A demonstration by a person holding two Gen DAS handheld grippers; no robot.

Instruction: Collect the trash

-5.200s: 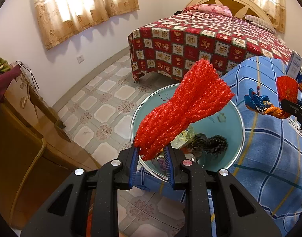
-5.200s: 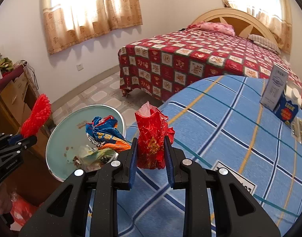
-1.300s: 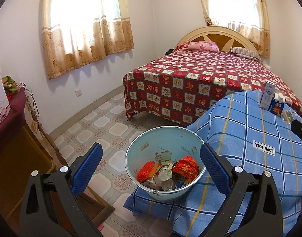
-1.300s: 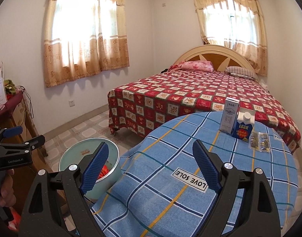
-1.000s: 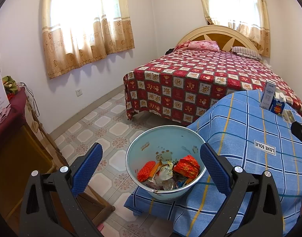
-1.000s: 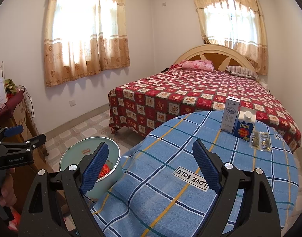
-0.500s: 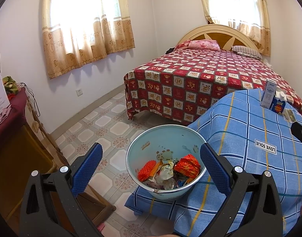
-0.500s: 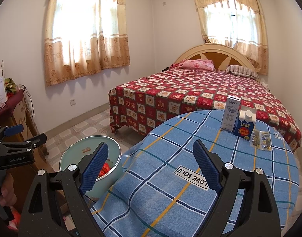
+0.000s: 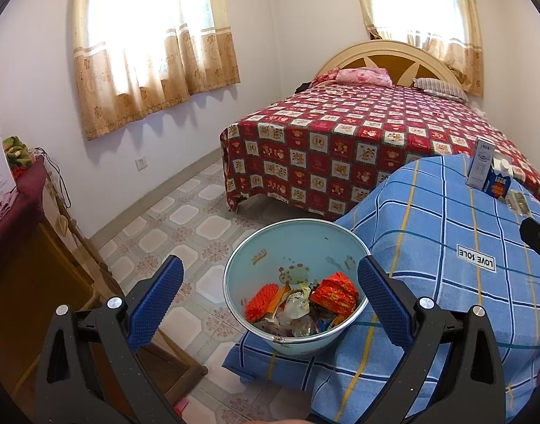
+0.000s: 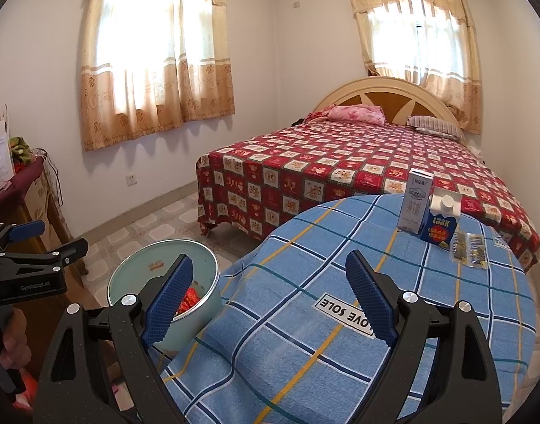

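hovering tilted downward, each hand-held gripper, left (image 9: 270, 295) and right (image 10: 270, 291), gapes empty.

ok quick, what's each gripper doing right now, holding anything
Left gripper: open, holding nothing.
Right gripper: open, holding nothing.

Pale blue bin (image 9: 298, 243), red and orange wrappers (image 9: 335, 295) inside; blue checked tablecloth (image 9: 446, 233), red patchwork bedspread (image 9: 340, 130), blue gripper pads (image 10: 367, 291).
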